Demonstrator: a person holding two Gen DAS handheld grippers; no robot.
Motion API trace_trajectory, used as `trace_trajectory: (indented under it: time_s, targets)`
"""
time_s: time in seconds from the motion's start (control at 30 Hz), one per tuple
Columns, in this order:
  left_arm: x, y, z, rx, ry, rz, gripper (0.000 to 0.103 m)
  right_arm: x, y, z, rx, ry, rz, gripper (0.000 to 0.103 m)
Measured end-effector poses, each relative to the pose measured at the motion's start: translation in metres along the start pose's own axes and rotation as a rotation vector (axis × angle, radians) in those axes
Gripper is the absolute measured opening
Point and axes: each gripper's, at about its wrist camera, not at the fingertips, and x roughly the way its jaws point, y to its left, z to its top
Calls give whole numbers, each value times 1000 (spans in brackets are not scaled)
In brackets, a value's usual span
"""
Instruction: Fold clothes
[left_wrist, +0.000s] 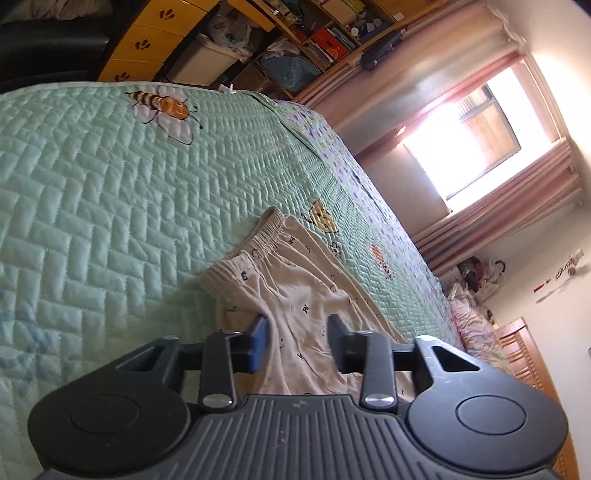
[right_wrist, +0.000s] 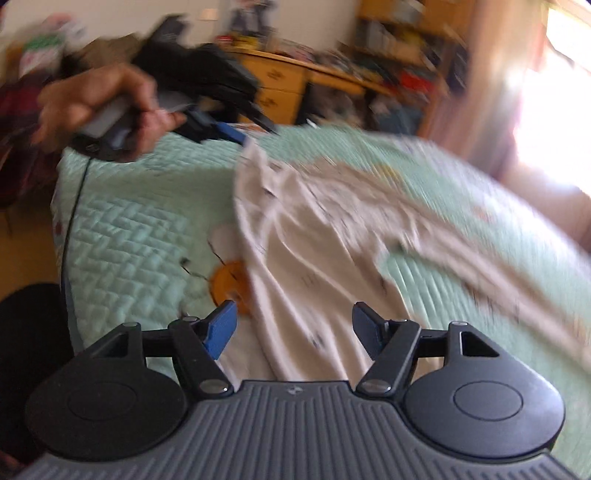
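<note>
Lies on the green quilt (left_wrist: 110, 177), toward its window-side edge — a beige printed garment (left_wrist: 295, 284), elastic waistband (left_wrist: 258, 236) farthest from the left gripper (left_wrist: 298, 325). Leaves a broad stretch of bare quilt open on the side of the bee print (left_wrist: 166, 107), with far less room toward the floral border and the pink curtains (left_wrist: 491, 221). Stands part-closed around a fold of the cloth, that left gripper; seen from the right wrist, reaches the cloth's raised edge with its blue tip, gripped by a hand (right_wrist: 92, 107) — hard to tell whether the pads actually press. Hovers spread wide over the near, blurred part of the garment, the right gripper (right_wrist: 293, 314), pinching nothing. Crowds the far edge of the bed: cluttered shelves (left_wrist: 295, 48).
</note>
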Motion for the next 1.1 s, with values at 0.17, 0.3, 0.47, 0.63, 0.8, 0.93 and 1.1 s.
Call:
trace_trajectory:
  time_s: [0.17,0.3,0.47,0.63,0.8,0.93,1.1]
  targets:
    - [-3,3,2,-12,-8,-24,29,31,29,11,-194,37,-34,41]
    - [-2,4,1,-21,-1,-44,29,39,43,3,-296,76,-119,36]
    - [6,0,3,-51,-4,-59,29,31,57,-6,-380,66,-177,35]
    - [13,-4,5,-75,-11,-70,29,27,62,-9,-414,58,-178,35]
    - [32,-6,12,-101,-9,-57,30,35,27,2,-216,98,-139,35]
    - [55,-14,13,-76,11,-33,30,37,1,1,-34,121,-115,36]
    - [80,-24,12,-47,41,-11,30,40,-21,-5,156,120,-53,41]
